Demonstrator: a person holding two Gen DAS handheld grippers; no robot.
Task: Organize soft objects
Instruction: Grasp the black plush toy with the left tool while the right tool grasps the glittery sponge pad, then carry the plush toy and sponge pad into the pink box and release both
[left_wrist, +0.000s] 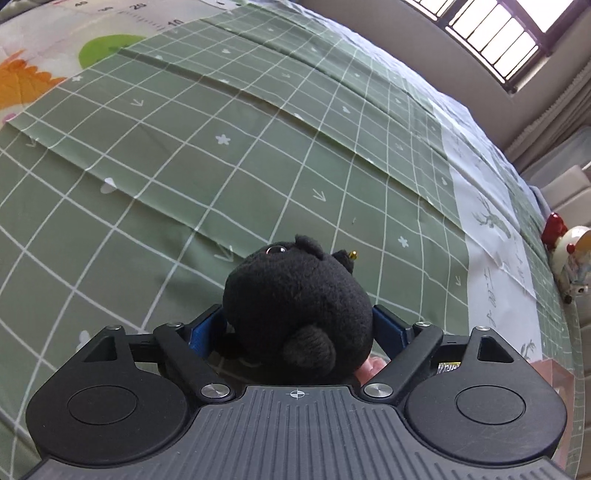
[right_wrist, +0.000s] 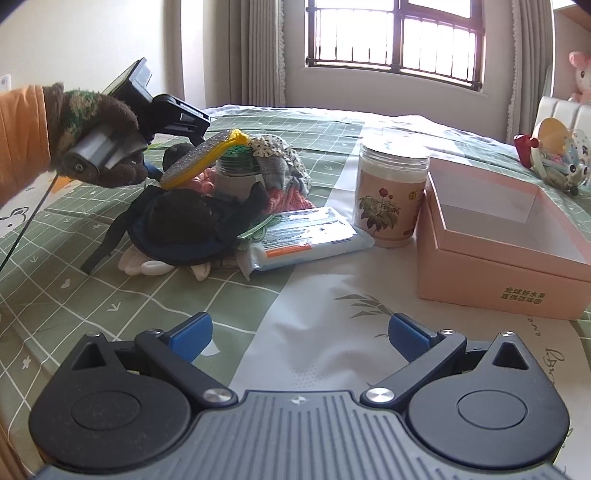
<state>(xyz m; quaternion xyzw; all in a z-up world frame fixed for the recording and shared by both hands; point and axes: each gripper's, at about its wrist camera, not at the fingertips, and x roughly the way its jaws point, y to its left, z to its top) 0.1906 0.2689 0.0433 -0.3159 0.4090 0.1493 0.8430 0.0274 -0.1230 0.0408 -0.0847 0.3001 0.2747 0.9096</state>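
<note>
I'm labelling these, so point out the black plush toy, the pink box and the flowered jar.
black plush toy (left_wrist: 295, 295), left wrist view, its round body.
pink box (right_wrist: 498, 273), right wrist view, front wall.
flowered jar (right_wrist: 388, 195), right wrist view, label.

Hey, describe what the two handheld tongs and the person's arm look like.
Both tongs, left and right, have black linkages, silver rivets, blue fingertips and ribbed grey bodies with crosshair marks. The left hand wears a brown-green glove below an orange sleeve.

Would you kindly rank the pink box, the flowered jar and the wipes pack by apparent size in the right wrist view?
1. pink box, clearly largest, though nearest the camera.
2. and 3. flowered jar and wipes pack look alike; I would not rank them.
</note>
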